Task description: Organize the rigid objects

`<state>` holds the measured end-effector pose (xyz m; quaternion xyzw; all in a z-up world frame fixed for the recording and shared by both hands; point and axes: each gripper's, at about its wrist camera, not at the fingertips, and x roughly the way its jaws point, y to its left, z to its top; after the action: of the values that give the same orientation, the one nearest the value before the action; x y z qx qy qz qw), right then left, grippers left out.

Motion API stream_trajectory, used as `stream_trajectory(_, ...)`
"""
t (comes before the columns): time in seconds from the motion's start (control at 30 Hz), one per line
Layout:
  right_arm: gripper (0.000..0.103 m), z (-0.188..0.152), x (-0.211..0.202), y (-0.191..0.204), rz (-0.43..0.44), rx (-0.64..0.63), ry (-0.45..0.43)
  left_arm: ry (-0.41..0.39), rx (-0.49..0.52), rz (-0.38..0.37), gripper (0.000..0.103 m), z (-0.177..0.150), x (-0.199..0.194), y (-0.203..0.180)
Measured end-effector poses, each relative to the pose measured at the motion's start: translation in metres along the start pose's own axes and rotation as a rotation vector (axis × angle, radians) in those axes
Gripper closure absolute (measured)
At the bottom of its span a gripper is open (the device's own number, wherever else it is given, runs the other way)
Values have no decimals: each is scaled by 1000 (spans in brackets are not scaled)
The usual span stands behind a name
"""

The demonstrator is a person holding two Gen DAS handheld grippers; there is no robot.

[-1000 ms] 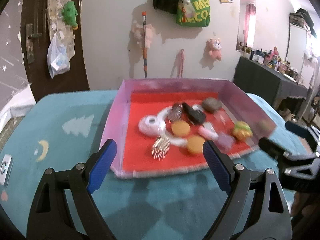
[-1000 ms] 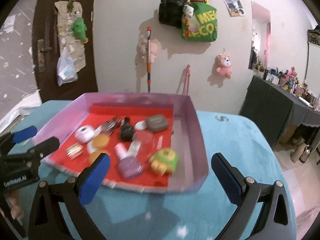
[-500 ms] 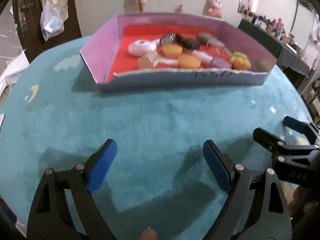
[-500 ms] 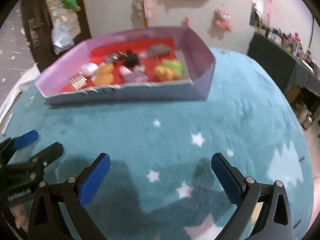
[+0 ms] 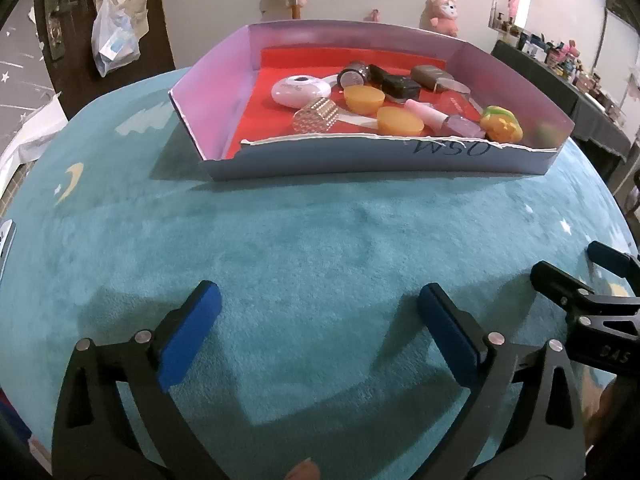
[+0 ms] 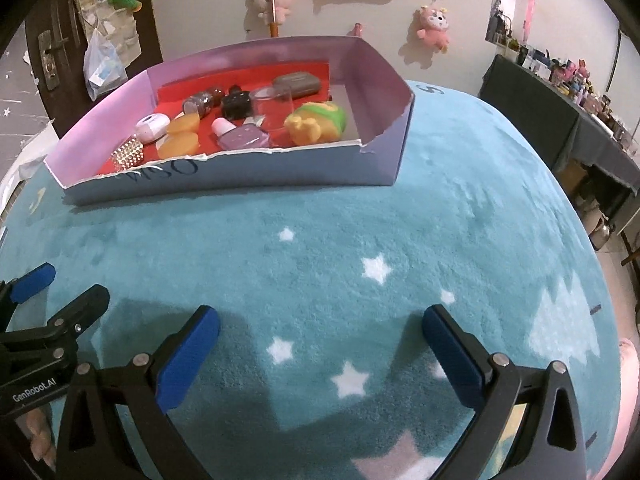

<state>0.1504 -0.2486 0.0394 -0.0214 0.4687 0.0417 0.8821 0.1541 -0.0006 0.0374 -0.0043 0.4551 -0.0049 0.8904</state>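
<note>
A lilac cardboard box with a red floor stands at the far side of a teal blanket. In it lie a white round case, two orange discs, a studded silver cube, a purple nail-polish bottle, a yellow-green toy and a grey case. My left gripper hovers over bare blanket well short of the box, its jaws opening with nothing between them. My right gripper hangs beside it on the right, open and empty. Each also shows in the other's view: right gripper, left gripper.
The teal blanket with white stars covers a round table. A dark door with hanging bags is at the back left. A dark cluttered side table stands at the right, and plush toys hang on the wall.
Both grippers have dropped and tipped downward, backing away from the box, which now sits higher and farther off in both views. The left jaws stand slightly wider.
</note>
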Motion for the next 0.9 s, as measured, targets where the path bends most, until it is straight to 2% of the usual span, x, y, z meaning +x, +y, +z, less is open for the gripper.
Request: stream_trajectory(0.9, 0, 2, 1, -4, -18, -1, 5, 1, -1, 3, 0, 2, 3, -3)
